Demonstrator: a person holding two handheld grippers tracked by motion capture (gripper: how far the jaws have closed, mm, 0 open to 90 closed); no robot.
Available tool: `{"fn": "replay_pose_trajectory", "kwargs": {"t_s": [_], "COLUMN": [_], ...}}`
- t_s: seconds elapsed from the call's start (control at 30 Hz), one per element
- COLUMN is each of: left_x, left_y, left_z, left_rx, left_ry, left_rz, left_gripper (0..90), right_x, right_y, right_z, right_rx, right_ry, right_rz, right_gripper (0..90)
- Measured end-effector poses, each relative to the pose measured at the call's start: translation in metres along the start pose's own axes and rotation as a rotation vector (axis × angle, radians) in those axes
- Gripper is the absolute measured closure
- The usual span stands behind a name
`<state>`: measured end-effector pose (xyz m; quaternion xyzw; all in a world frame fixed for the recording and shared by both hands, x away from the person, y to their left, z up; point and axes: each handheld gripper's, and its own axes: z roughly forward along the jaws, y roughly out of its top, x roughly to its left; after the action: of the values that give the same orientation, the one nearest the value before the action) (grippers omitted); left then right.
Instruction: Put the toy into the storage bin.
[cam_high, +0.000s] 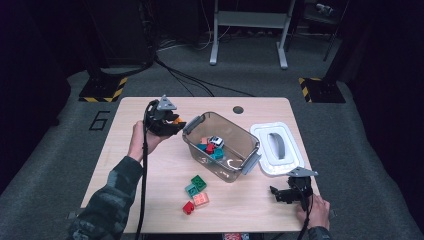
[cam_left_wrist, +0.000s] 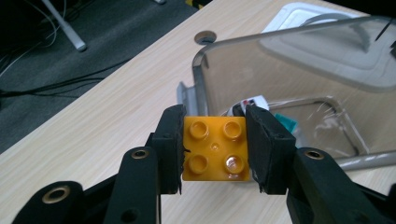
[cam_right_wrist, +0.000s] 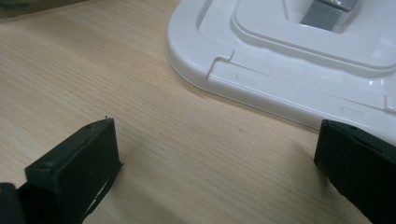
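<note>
surface: light wood-grain table (cam_high: 150, 170)
room: dark, grey floor (cam_high: 45, 150)
brick: square yellow plastic brick (cam_left_wrist: 215, 148), studs toward camera, no long axis
left gripper (cam_left_wrist: 215, 149): grasping brick, 9 o'clock of clear plastic bin (cam_high: 235, 137)
right gripper (cam_right_wrist: 215, 154): released, empty

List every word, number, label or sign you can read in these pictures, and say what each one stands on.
"6" – a large dark numeral on the grey floor left of the table.
Yellow-and-black hazard stripes, no wording, on the two floor plates beyond the table.
The small white toy in the clear bin has dark markings, too small to read.
The yellow brick, the white lid and the loose bricks show no legible text.
</note>
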<state>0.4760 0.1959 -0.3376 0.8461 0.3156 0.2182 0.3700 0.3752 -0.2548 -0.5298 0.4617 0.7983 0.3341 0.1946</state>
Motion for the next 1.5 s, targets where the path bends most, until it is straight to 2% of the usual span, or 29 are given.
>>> {"fn": "replay_pose_trajectory", "kwargs": {"t_s": [0.2, 0.5, 0.77, 0.8, 0.93, 1.13, 1.27, 1.4, 1.5], "left_x": [-0.010, -0.024, -0.024, -0.023, -0.022, -0.022, -0.025, -0.026, -0.027], "left_y": [0.009, 0.009, -0.003, -0.005, -0.009, -0.013, -0.014, -0.018, -0.023], "left_z": [0.016, 0.044, 0.062, 0.062, 0.065, 0.064, 0.058, 0.046, 0.035], "left_rx": [-0.002, 0.053, 0.114, 0.126, 0.139, 0.149, 0.148, 0.114, 0.092], "left_ry": [-0.031, -0.080, -0.079, -0.084, -0.051, -0.045, -0.036, -0.027, -0.035], "left_rz": [0.004, 0.025, 0.016, 0.014, 0.019, 0.008, 0.006, -0.015, -0.031], "left_gripper": [59.3, 59.2, 59.2, 59.2, 59.1, 58.0, 43.4, 26.1, 17.7], "right_x": [0.000, 0.000, 0.000, 0.000, 0.000, 0.000, 0.000, 0.000, 0.000], "right_y": [0.000, 0.000, 0.000, 0.000, 0.000, 0.000, 0.000, 0.000, 0.000], "right_z": [0.000, 0.000, 0.000, 0.000, 0.000, 0.000, 0.000, 0.000, 0.000], "right_rx": [-0.001, 0.002, 0.000, 0.002, 0.001, 0.001, 0.001, 0.001, 0.001], "right_ry": [-0.001, 0.002, 0.001, 0.003, 0.002, 0.002, 0.002, 0.002, 0.000], "right_rz": [0.000, 0.002, 0.002, 0.002, 0.002, 0.001, 0.002, 0.002, 0.001], "right_gripper": [0.0, 0.0, 0.0, 0.0, 0.0, 0.0, 0.0, 0.0, 0.0]}}
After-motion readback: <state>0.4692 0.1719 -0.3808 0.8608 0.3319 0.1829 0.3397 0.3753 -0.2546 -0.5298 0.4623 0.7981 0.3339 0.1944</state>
